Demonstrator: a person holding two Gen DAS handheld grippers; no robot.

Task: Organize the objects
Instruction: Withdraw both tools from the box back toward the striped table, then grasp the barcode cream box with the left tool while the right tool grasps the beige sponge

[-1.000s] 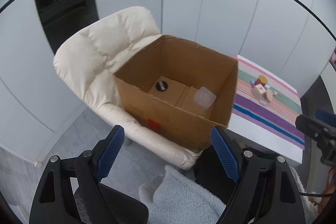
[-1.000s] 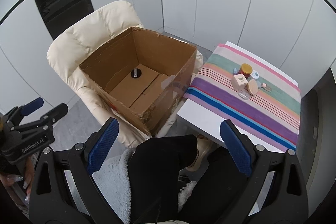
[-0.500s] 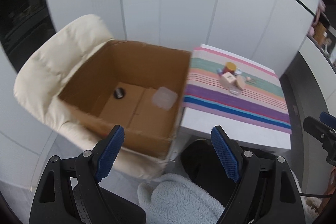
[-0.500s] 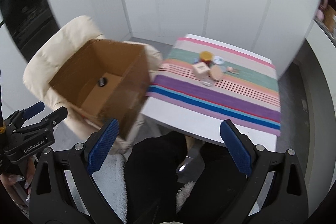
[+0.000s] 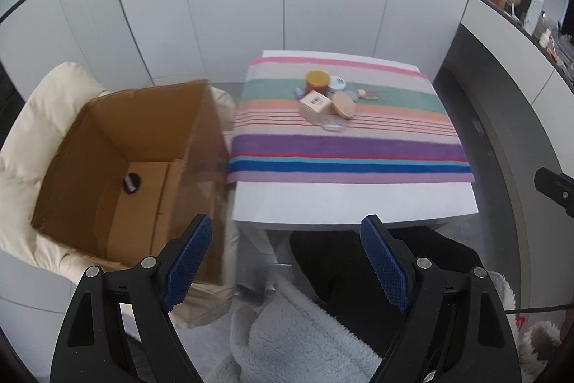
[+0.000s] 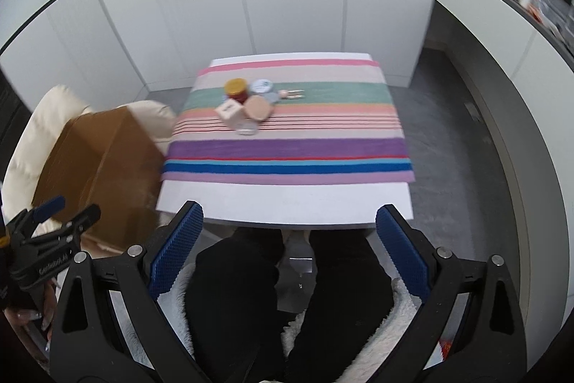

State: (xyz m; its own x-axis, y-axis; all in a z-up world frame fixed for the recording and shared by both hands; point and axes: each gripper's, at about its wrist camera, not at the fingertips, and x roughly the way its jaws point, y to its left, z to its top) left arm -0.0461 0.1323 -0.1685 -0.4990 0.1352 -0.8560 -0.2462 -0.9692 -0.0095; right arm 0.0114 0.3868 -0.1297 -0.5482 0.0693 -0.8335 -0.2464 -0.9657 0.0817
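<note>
Right wrist view: my right tool, jaws apart and empty, faces the object cluster well ahead on the tabletop, slightly left.

One box; one table

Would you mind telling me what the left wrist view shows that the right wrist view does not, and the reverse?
Only the left wrist view looks into the cardboard box, where a small dark item lies on the bottom; it also shows a tip of the right hand-held gripper at its right edge.

Only the right wrist view shows the left hand-held gripper from the side, with the box's inside hidden.

Both show the striped cloth, the cluster of containers with the yellow-lidded jar, the cream chair, and each camera's own open jaws.
</note>
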